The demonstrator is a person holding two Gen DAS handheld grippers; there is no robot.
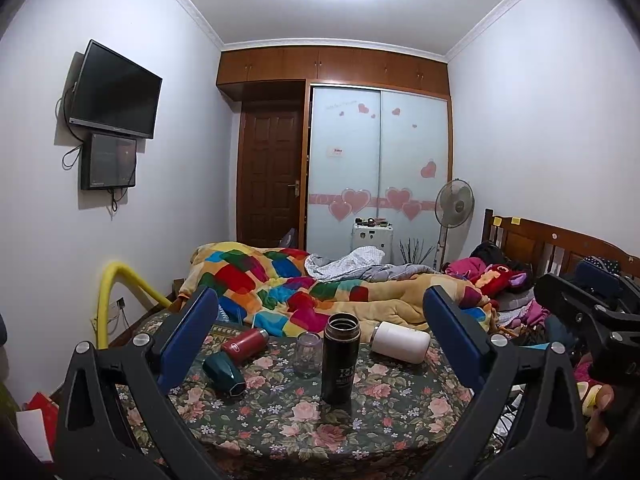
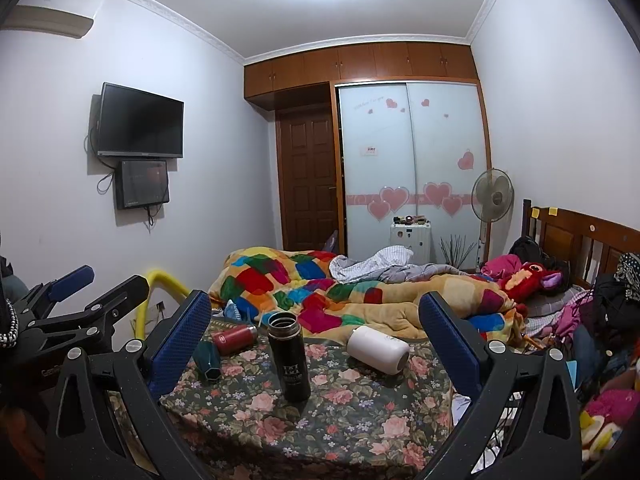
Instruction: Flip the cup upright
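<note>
Jaws of left gripper (image 1: 318, 334) and right gripper (image 2: 314, 332) spread wide, empty, held back from the surface (image 1: 280, 420), presumably choosing a target. Black flask (image 1: 340, 358) stands upright, mouth up. Beyond it, teal cup (image 1: 224, 372), red flask (image 1: 245, 344) and white cup (image 1: 400, 342) lie sideways, unrighted.

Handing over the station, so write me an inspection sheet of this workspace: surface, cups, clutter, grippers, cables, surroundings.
Surface: table in floral cloth, pushed against the bed.
Job's things: black flask upright, mouth open; clear glass standing behind it; red flask, green cup and white bottle lying on their sides.
Clutter: nothing else seen on the cloth.
Grippers: left gripper open, empty, short of the cups; right gripper likewise.
Cables: loose leads hang under the wall TV.
Surroundings: patchwork quilt, standing fan, wardrobe.
</note>
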